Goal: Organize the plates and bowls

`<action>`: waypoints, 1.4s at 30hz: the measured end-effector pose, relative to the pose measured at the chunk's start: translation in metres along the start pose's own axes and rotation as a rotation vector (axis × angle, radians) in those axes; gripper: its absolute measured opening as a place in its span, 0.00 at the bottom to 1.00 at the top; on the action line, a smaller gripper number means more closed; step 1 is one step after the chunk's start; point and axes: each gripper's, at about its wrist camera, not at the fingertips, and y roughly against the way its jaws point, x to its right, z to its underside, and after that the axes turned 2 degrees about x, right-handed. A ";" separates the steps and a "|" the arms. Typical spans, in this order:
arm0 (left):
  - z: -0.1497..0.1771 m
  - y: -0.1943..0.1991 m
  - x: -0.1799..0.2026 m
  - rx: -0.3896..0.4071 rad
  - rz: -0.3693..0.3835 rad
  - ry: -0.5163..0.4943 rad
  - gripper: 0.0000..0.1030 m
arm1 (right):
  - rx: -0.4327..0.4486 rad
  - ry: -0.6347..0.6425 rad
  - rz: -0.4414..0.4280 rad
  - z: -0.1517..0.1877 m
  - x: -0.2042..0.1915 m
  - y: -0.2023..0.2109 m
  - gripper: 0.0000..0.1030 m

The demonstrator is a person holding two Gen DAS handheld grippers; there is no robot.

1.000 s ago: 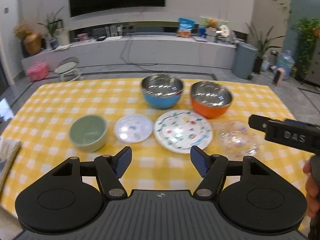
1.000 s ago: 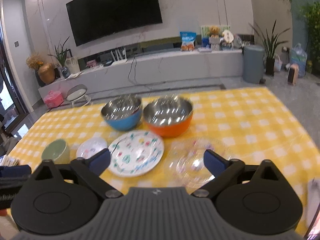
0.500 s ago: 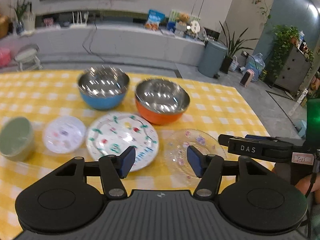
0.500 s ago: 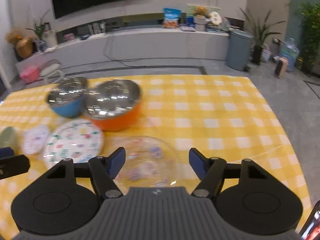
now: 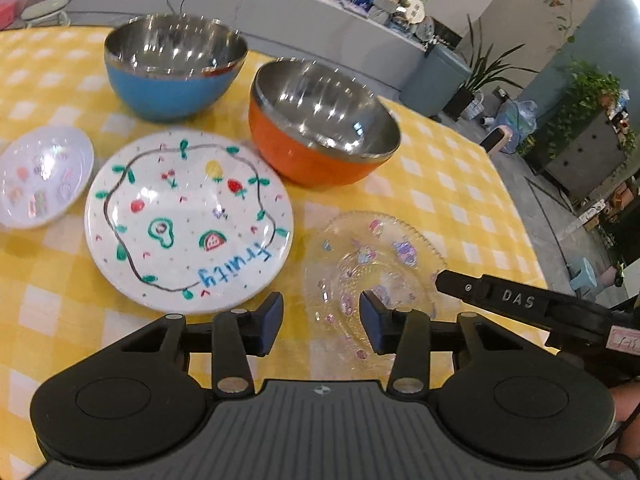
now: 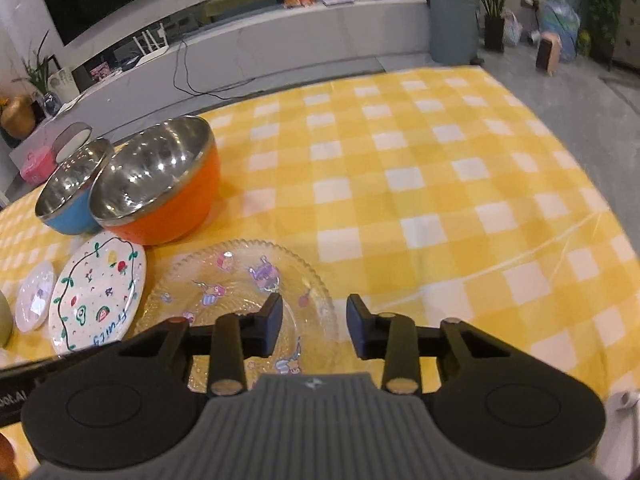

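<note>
Glass plate [image 6: 256, 280] | R tool [image 6: 314, 324] closing over rim, not gripping

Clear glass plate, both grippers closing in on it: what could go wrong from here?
1. The clear glass plate lies flat on the tablecloth; the right gripper, its jaws just narrowing, straddles only the rim and may slip off.
2. The left gripper crowds the same plate, so the tools could collide.
3. A pushed plate could hit the fruit plate.

Orange bowl [image 5: 320, 136], blue bowl [image 5: 172, 68] – yellow-checked tablecloth [image 6: 420, 168].
</note>
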 end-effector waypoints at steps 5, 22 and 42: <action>0.002 -0.011 -0.003 -0.019 0.015 0.017 0.50 | -0.026 -0.030 0.007 0.001 0.003 -0.007 0.32; 0.003 -0.024 0.001 -0.007 -0.020 -0.015 0.15 | -0.023 -0.061 0.020 0.004 0.002 -0.014 0.22; 0.026 0.055 -0.032 0.034 -0.101 -0.027 0.13 | -0.107 -0.089 -0.102 0.032 -0.027 0.024 0.08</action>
